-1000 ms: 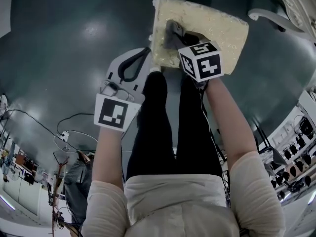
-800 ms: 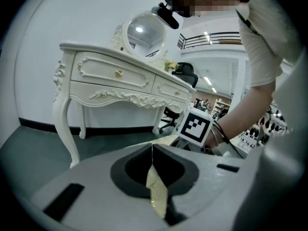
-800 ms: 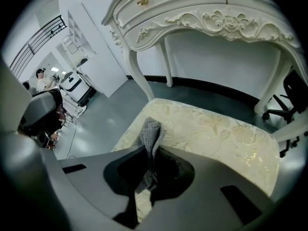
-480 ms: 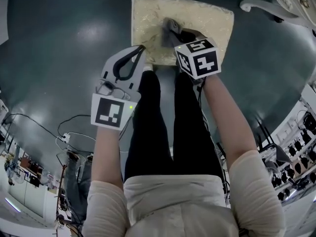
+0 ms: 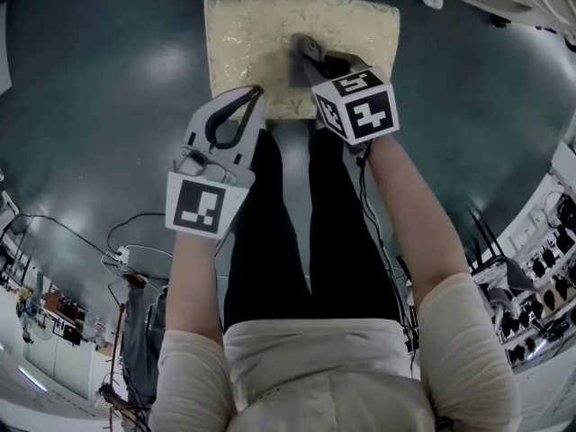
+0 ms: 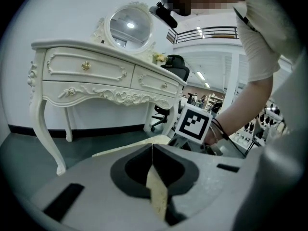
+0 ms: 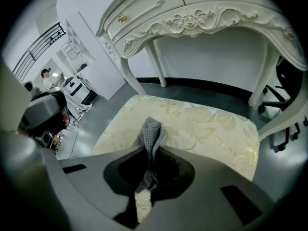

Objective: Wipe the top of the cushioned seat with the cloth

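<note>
Findings, nearest first.

The left tongs [image 6: 153, 150] are pressed together with nothing between them. In the head view they hang over the near left edge of the cream cushioned seat with a leaf pattern [image 5: 261, 25]. Whether they touch it cannot be told.

The right tongs [image 7: 149, 154] are closed on a grey knitted cloth [image 7: 152, 131], pinching it along a bunched fold. The free end of the cloth sticks out past the tips and appears to rest on the seat top. In the head view the cloth sits on the near middle part of the seat, just ahead of the right tongs, with most of the seat top bare around it.

The seat stands on a dark grey-green glossy floor [image 5: 99, 88], directly in front of the person's black-trousered legs [image 5: 297, 232].

Beyond the seat stands a white carved desk with gold-knobbed drawers and curved legs [image 6: 96, 73]. The seat's far edge lies just before the desk's front. A round mirror in a white carved frame [image 6: 130, 25] stands upright on the desk top. A black office chair [image 6: 172, 64] is farther back.
</note>
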`<state>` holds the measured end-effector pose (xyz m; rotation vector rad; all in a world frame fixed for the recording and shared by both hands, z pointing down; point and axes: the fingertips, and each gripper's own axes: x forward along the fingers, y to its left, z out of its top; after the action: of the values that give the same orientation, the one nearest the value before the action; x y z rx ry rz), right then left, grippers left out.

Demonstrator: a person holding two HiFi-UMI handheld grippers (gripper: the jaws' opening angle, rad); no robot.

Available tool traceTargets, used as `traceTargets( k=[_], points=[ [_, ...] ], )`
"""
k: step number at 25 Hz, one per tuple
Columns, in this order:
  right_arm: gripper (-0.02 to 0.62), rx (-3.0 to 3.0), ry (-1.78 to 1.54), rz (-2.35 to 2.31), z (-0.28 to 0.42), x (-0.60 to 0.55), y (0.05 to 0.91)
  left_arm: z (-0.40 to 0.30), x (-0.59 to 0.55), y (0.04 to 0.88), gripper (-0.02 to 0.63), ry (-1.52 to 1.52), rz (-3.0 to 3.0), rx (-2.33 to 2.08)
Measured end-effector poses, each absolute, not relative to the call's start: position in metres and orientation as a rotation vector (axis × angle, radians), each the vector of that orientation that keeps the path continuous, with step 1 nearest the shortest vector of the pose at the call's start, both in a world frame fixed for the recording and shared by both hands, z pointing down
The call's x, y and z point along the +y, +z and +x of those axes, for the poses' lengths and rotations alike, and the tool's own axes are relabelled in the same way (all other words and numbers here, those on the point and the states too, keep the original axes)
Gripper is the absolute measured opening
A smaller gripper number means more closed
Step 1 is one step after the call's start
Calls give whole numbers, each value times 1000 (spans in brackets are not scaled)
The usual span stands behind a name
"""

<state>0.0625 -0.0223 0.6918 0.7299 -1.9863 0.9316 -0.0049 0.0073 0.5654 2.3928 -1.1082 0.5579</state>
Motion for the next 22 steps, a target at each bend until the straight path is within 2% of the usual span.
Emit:
traceTargets(
  k=[10, 22],
  points=[
    [28, -1978, 936, 738, 104, -27, 691, 31, -7, 560, 3, 571, 2419, -1091],
    [28, -1961, 941, 776, 174, -27, 695, 114, 2, 563, 3, 541, 2457, -987]
  ],
)
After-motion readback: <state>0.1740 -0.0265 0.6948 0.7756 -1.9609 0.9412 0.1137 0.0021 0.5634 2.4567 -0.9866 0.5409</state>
